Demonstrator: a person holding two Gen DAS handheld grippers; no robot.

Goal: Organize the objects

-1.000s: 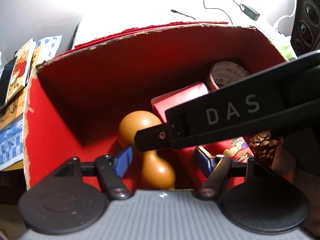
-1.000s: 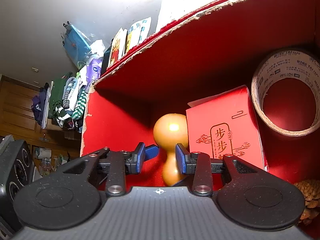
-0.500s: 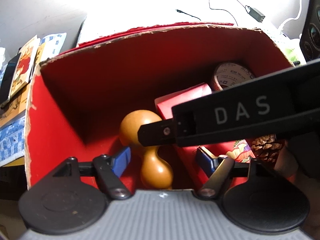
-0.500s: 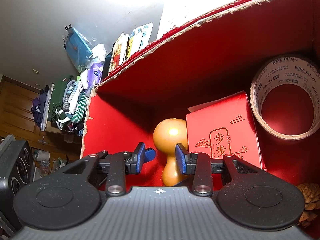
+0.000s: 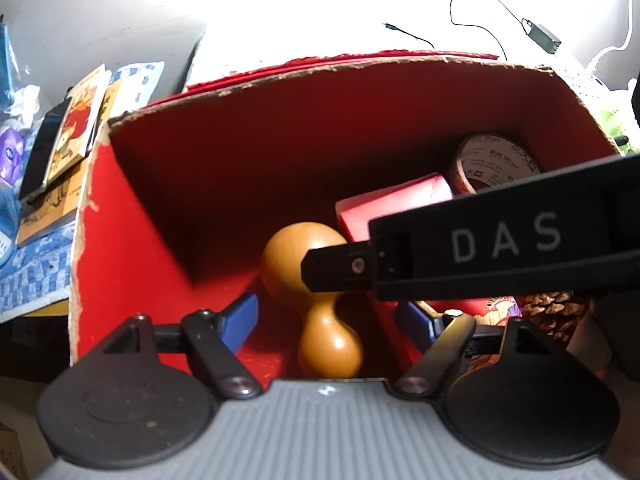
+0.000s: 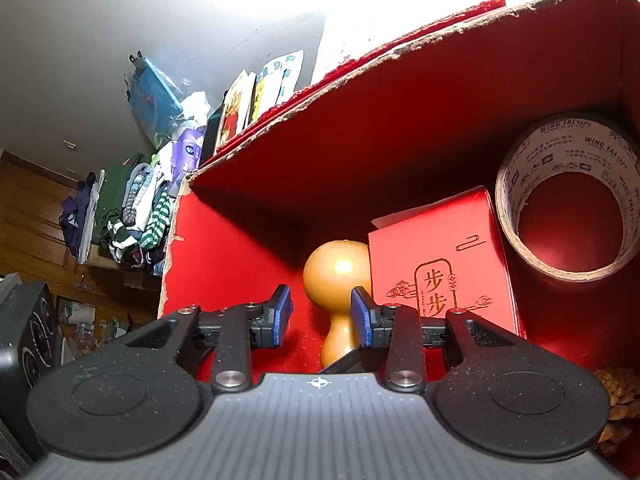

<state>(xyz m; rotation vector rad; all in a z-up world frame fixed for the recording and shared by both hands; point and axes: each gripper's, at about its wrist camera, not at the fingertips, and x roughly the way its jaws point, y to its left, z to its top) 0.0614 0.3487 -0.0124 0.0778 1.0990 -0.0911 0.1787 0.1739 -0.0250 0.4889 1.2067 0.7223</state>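
An open red cardboard box [image 5: 132, 248] [image 6: 224, 248] holds everything. On its floor lies an orange wooden gourd [image 5: 304, 264] [image 6: 334, 270], beside a small red gift box [image 5: 394, 206] [image 6: 436, 276]. A tape roll [image 5: 494, 160] [image 6: 568, 200] leans in the far right corner, and a pine cone [image 5: 554, 312] [image 6: 616, 396] sits near the front right. My left gripper [image 5: 328, 320] is open above the gourd's narrow end. My right gripper [image 6: 320, 314] is open with its blue pads on either side of the gourd's neck. Its black body marked DAS [image 5: 500, 248] crosses the left wrist view.
Booklets and cards [image 5: 68, 120] [image 6: 240, 108] lie left of the box on a blue patterned cloth [image 5: 28, 276]. Clothes [image 6: 136, 208] hang further left. A black speaker [image 6: 24, 344] stands near the right gripper. A cable and adapter [image 5: 540, 36] lie behind the box.
Both cameras have drawn back slightly from the box, so its contents sit a little lower and farther. The gourd, gift box and tape have not moved. Both grippers stay open.
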